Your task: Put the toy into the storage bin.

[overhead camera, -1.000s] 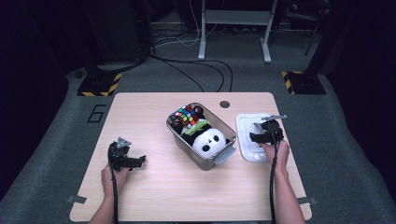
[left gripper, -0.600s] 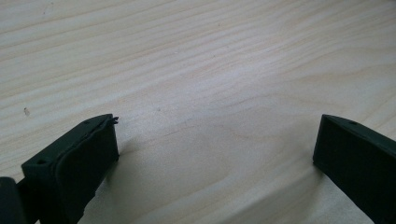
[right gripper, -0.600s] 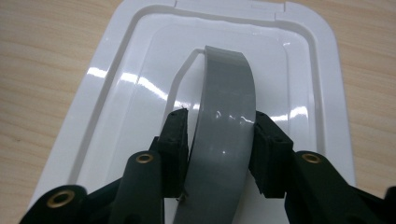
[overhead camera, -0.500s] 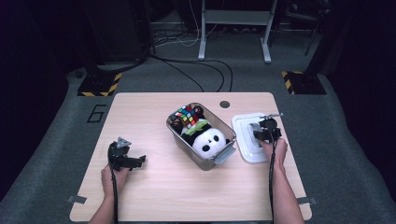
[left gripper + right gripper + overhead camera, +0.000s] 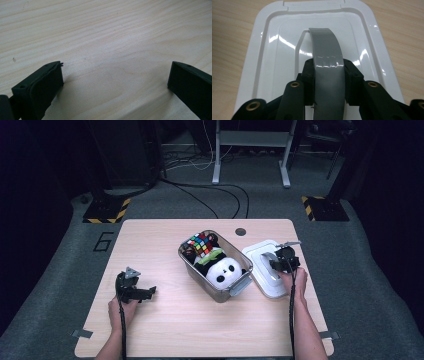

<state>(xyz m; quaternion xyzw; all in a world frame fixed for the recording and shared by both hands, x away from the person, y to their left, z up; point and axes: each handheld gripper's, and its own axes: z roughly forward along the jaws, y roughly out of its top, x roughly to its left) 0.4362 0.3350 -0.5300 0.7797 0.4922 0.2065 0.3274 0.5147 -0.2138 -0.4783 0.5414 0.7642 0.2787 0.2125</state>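
A white lid [image 5: 256,255] with a grey strap handle [image 5: 324,42] lies flat on the wooden table [image 5: 165,330], right of a clear bin [image 5: 196,270]. My right gripper [image 5: 281,262] sits over the lid [image 5: 274,50]. In the right gripper view, my right gripper [image 5: 328,67] is shut on the handle; its jaws have just been closing with the strap between them. The bin holds a panda plush [image 5: 222,272] and a colourful puzzle cube [image 5: 199,242]. At the table's left, my left gripper [image 5: 147,292] rests low, open, with bare wood between its jaws [image 5: 116,77].
A round hole [image 5: 240,231] is in the table near its far edge. Beyond the table are floor cables and a metal stand [image 5: 250,150]. Bare wood lies between the left gripper and the bin.
The right gripper has closed on the lid's grey handle, and the lid has shifted slightly left toward the bin. The left gripper has stayed where it was.
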